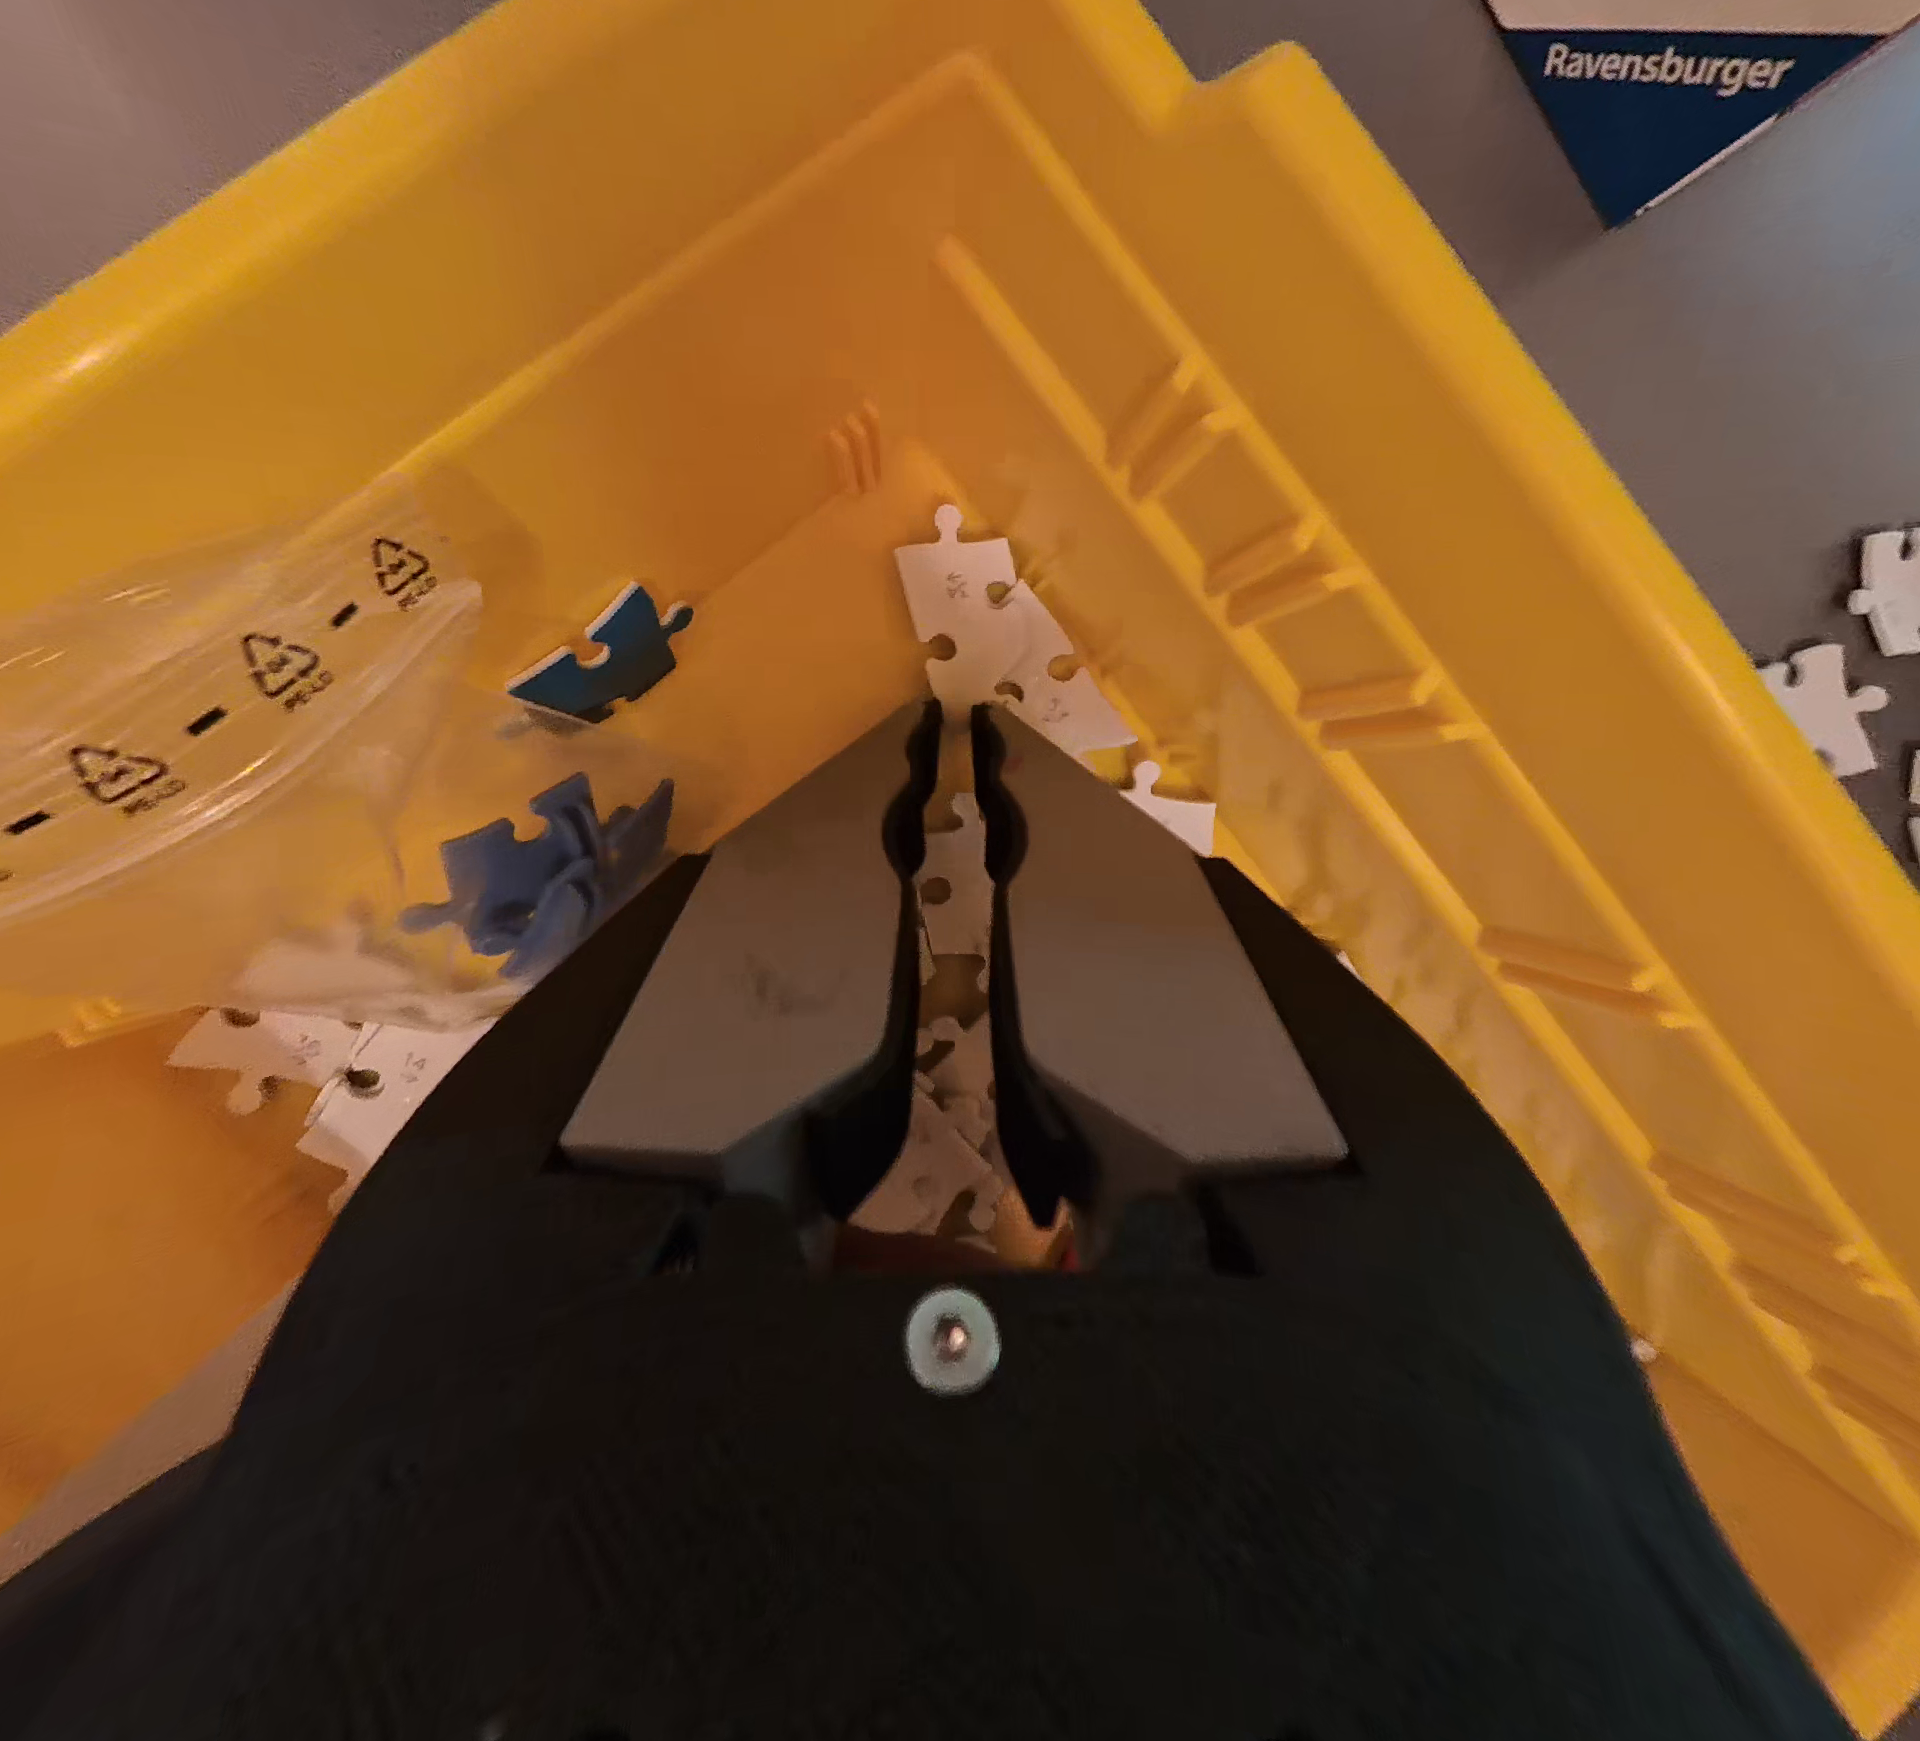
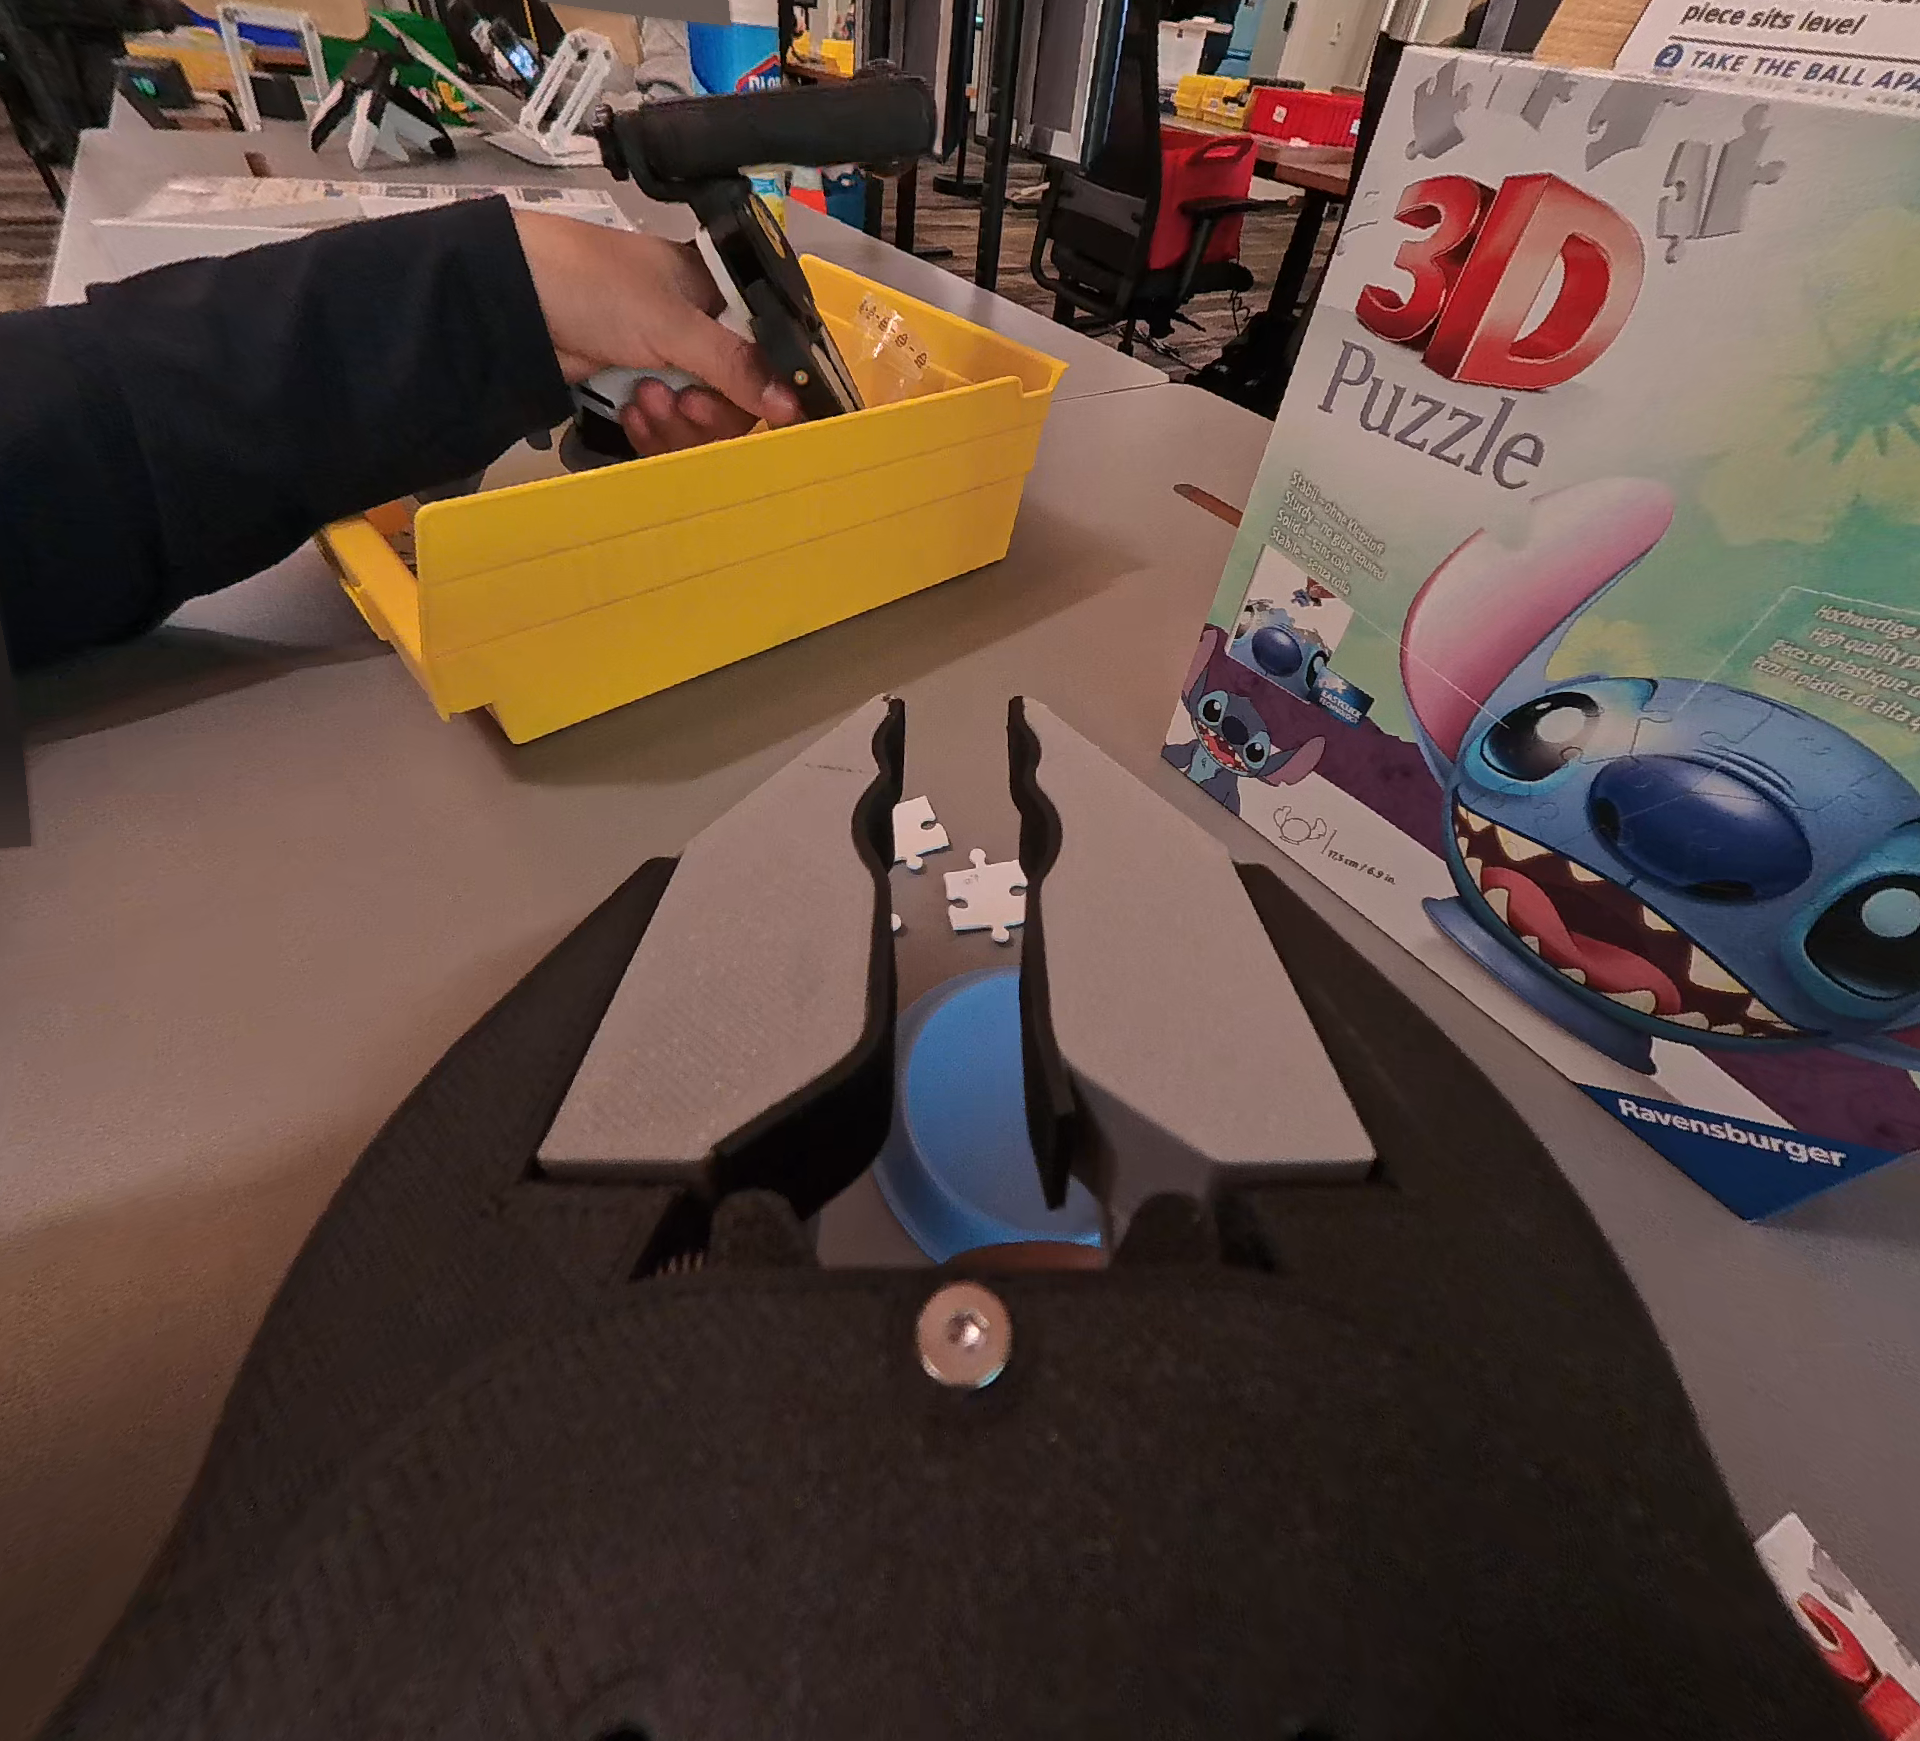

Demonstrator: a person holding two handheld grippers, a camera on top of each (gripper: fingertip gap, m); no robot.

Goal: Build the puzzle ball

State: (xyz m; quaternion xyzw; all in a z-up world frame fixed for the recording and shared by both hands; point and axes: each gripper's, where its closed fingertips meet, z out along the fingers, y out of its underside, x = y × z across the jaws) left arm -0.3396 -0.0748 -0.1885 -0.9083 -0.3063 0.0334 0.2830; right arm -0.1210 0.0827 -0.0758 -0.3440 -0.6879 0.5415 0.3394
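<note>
My left gripper (image 1: 954, 710) reaches into the yellow bin (image 1: 727, 237). Its fingers are almost together, and the tips pinch the lower edge of a white puzzle piece (image 1: 956, 611) that leans in the bin's corner. More white pieces (image 1: 312, 1063) and blue pieces (image 1: 551, 870) lie in the bin. My right gripper (image 2: 956, 709) is open and empty, hovering over the grey table. A blue round stand (image 2: 971, 1099) and two white pieces (image 2: 985, 896) show between its fingers. The left gripper also shows in the right wrist view (image 2: 790, 320), held by a hand inside the bin (image 2: 727, 569).
A clear plastic bag (image 1: 208, 735) lies in the bin at the left. The puzzle box (image 2: 1558, 600) stands upright at the right of the table; its corner shows in the left wrist view (image 1: 1683, 29). Loose white pieces (image 1: 1829, 704) lie on the table beside the bin.
</note>
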